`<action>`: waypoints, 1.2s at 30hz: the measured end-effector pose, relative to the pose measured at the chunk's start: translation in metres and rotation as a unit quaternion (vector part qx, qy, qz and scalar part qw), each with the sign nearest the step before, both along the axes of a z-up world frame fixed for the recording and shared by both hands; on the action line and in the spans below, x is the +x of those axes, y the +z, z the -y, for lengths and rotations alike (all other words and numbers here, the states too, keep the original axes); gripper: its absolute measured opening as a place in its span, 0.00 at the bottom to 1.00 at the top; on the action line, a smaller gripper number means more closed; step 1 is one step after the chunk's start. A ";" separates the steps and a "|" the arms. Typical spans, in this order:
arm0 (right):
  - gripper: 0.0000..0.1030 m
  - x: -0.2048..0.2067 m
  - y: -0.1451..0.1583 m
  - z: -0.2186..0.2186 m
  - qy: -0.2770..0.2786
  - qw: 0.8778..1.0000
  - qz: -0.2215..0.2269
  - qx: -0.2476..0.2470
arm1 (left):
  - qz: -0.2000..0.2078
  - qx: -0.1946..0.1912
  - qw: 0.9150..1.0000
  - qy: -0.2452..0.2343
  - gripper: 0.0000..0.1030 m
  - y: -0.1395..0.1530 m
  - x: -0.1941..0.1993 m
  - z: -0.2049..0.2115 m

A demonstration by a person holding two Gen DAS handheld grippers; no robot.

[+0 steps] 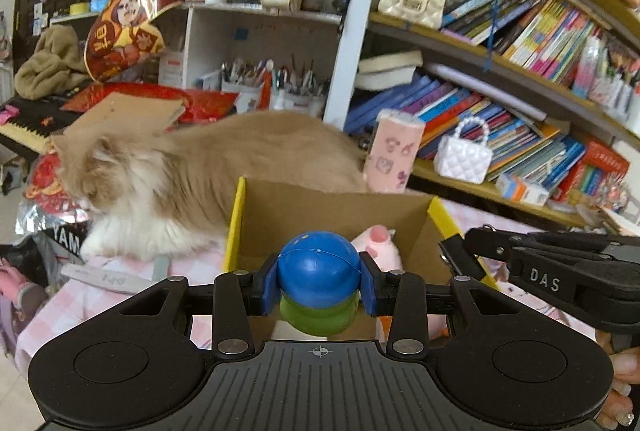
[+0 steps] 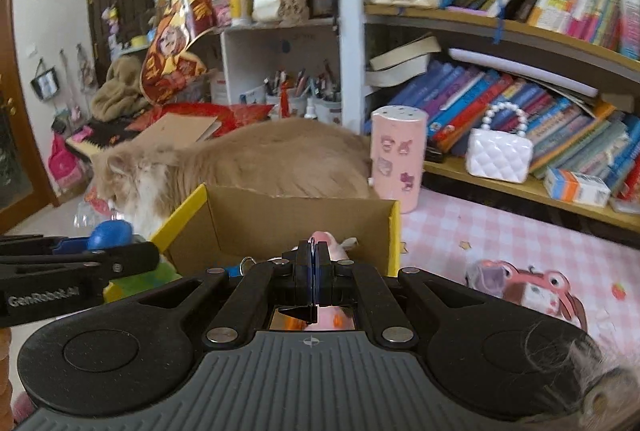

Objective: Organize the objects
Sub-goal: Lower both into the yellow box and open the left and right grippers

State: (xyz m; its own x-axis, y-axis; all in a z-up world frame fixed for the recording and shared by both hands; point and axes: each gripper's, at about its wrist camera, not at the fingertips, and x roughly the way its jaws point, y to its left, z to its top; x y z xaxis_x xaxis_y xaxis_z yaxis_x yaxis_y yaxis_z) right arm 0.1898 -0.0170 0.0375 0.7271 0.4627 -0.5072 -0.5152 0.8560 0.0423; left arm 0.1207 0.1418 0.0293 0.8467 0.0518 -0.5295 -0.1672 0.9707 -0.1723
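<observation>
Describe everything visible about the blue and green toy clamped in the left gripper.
The rounded blue and green toy looks like smooth, glossy plastic or rubber: a blue dome on top with a thin line across it, and a green base below. It sits upright, pinched at its blue upper half between the left gripper's blue pads. It is held just in front of the open cardboard box.

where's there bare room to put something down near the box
Bare pink checked cloth lies right of the cardboard box, between the pink canister and the printed cartoon. Crowded: the cat lies right behind the box.
</observation>
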 end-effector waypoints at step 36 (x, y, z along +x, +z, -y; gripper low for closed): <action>0.47 0.031 -0.004 -0.005 0.002 1.000 0.017 0.005 | 0.007 0.023 0.999 0.038 0.79 0.011 0.005 -0.001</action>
State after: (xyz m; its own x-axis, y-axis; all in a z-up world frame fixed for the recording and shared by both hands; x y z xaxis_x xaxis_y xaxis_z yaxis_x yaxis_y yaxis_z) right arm 0.2206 -0.0125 0.0332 0.7420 0.4699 -0.4782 -0.5193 0.8539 0.0334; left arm 0.1260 0.1427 0.0404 0.8462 0.1409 -0.5138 -0.2393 0.9622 -0.1302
